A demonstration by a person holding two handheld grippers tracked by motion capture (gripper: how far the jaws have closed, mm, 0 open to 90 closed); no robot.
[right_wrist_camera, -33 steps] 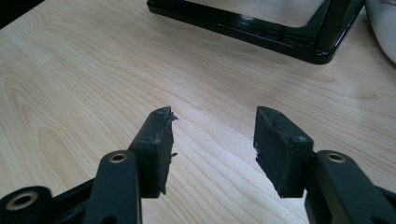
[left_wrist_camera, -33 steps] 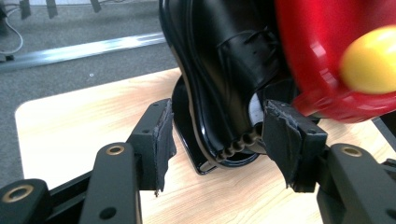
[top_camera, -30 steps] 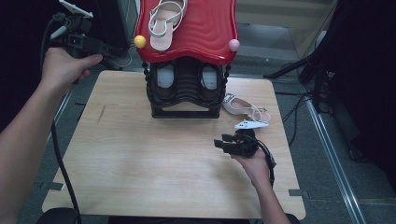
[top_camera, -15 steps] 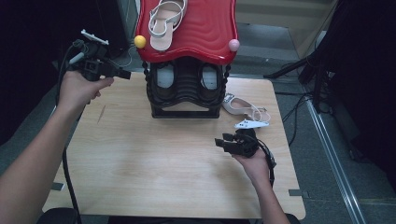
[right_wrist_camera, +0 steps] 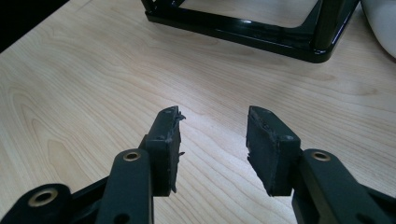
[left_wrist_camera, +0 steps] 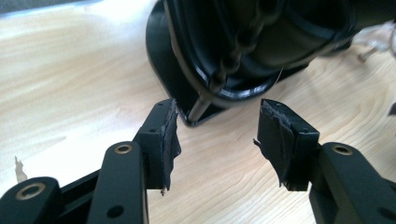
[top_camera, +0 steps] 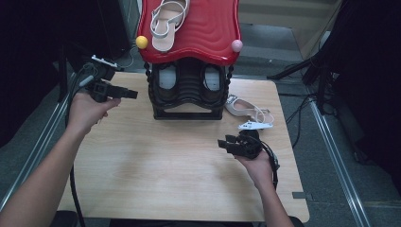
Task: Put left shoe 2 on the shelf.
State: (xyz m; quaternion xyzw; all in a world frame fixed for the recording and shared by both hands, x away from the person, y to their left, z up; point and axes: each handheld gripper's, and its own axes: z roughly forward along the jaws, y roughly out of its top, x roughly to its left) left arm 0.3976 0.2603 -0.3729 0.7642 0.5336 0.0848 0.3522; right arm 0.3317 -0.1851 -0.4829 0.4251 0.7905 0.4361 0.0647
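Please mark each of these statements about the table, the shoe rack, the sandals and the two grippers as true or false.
1. A sandal lies on the red top of the rack. True.
2. The left gripper holds a sandal. False: its jaws are open and empty, pointing at the rack.
3. A second sandal lies on the table, to the right of the rack. True.
4. The right gripper is shut on the rack's base. False: its jaws are open over bare table, apart from the rack.
5. The two balls on the red top are both yellow. False: one ball is yellow, the other ball is pink.
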